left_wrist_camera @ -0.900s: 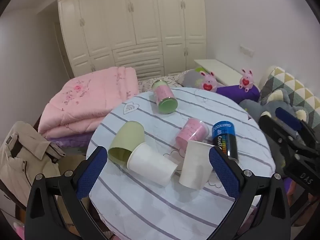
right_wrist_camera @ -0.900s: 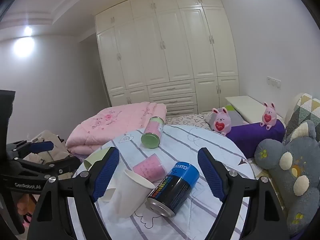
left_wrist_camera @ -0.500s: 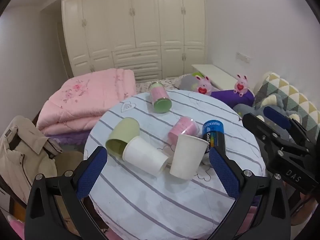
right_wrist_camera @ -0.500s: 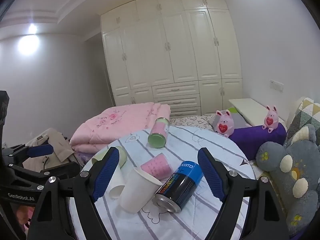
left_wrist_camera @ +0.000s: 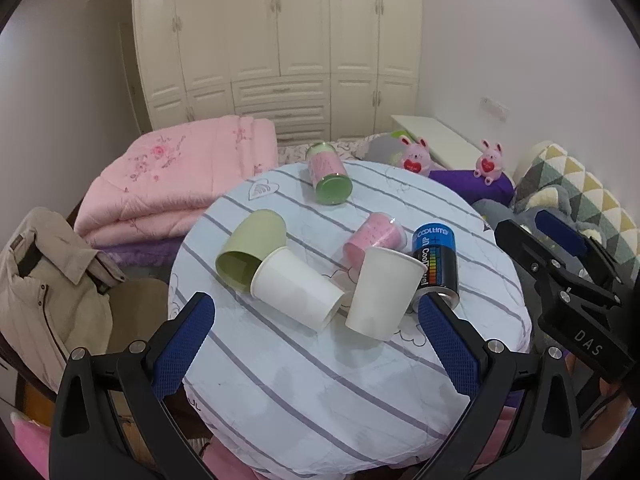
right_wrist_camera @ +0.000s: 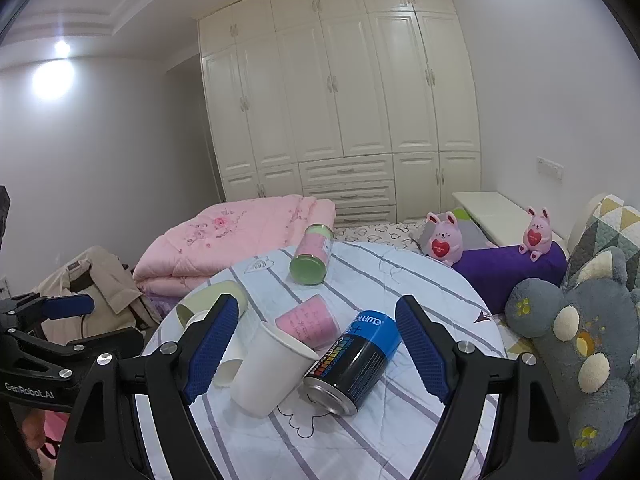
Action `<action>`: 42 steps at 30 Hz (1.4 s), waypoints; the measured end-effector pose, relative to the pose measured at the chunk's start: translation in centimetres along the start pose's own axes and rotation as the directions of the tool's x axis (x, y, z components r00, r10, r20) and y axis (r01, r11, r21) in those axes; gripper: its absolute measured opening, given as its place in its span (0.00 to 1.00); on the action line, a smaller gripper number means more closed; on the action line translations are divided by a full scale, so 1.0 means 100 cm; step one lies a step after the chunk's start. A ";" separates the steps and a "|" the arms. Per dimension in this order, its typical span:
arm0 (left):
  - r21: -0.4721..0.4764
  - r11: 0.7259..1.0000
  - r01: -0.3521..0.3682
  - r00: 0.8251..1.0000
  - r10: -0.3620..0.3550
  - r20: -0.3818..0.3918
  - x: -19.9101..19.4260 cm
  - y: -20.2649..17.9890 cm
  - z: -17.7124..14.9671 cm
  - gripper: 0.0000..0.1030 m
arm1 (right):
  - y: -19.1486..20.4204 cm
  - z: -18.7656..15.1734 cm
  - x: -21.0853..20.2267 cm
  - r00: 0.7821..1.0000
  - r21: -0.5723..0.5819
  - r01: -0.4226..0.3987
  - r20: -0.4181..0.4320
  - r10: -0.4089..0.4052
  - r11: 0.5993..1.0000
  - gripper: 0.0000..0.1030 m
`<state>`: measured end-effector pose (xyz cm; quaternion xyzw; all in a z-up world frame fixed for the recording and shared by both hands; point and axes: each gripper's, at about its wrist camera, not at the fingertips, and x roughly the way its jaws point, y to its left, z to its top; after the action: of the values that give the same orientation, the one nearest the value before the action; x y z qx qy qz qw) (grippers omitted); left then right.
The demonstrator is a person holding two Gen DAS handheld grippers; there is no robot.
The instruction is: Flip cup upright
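Observation:
Several cups lie tipped on a round striped table (left_wrist_camera: pixel 320 392). A white paper cup (left_wrist_camera: pixel 298 290) lies on its side beside a green cup (left_wrist_camera: pixel 250 250). A second white paper cup (left_wrist_camera: pixel 384 294) leans against a pink cup (left_wrist_camera: pixel 374 236) and a blue-black can (left_wrist_camera: pixel 436 260). A pink jar with a green lid (left_wrist_camera: pixel 329 180) lies farther back. My left gripper (left_wrist_camera: pixel 316 336) is open, held back from the cups. My right gripper (right_wrist_camera: pixel 316 344) is open and empty, with the leaning white cup (right_wrist_camera: pixel 272 368) and the can (right_wrist_camera: pixel 354 360) between its fingers' line of sight.
A folded pink quilt (left_wrist_camera: pixel 180 184) lies behind the table on the left. A beige jacket (left_wrist_camera: pixel 44 280) hangs at the left. Two pink bunny toys (left_wrist_camera: pixel 416 156) and a grey plush (right_wrist_camera: pixel 576 340) sit at the right. White wardrobes (right_wrist_camera: pixel 340 92) fill the back wall.
Both grippers have drawn back and risen from the table, so the cups look smaller and lower. Nothing on the table has moved.

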<state>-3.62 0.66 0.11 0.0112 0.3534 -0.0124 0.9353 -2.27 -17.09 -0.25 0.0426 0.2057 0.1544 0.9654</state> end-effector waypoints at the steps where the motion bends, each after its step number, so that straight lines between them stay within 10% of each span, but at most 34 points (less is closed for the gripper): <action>1: 0.004 1.000 0.002 1.000 -0.002 -0.003 0.001 -0.001 0.000 1.00 | 0.001 0.000 0.001 1.000 -0.004 0.004 -0.005 -0.004 1.000 0.80; 42: 0.007 1.000 0.015 0.998 -0.015 -0.060 0.043 -0.001 0.003 1.00 | -0.009 -0.006 0.022 0.993 0.010 0.079 -0.088 -0.078 0.997 0.80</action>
<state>-0.24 0.53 -2.52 0.0125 0.3812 -0.0206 0.9242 -0.37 -17.28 -1.73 0.0342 0.2501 0.1167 0.9605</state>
